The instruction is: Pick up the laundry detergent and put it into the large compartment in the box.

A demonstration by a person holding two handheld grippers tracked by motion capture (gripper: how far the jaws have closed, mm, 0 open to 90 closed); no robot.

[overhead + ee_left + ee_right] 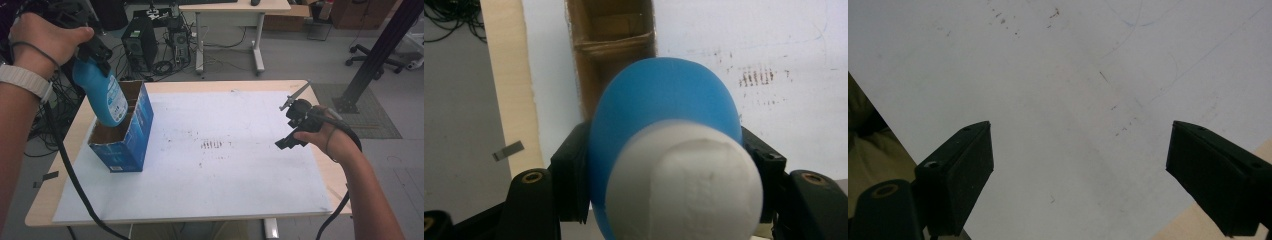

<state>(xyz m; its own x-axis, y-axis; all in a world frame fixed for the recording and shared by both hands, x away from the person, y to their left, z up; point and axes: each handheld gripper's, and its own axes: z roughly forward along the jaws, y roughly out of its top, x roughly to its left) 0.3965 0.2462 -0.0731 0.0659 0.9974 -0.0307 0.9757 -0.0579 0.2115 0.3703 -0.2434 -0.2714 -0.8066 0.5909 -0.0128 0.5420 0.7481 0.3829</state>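
- Left gripper [95, 60] is clamped on the blue bottle [106, 95], above the box [131, 135] near the table's left edge.
- Keep the bottle upright, centred over a compartment, then lower slowly.
- Right gripper [290, 137] has its jaws apart, idle.

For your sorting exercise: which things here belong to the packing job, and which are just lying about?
In the job:
- blue bottle, held in the left tongs
- blue carton with cardboard dividers, below the bottle
- right tongs, open, waiting over the white sheet

Lying about:
- computer tower on the floor
- far desk
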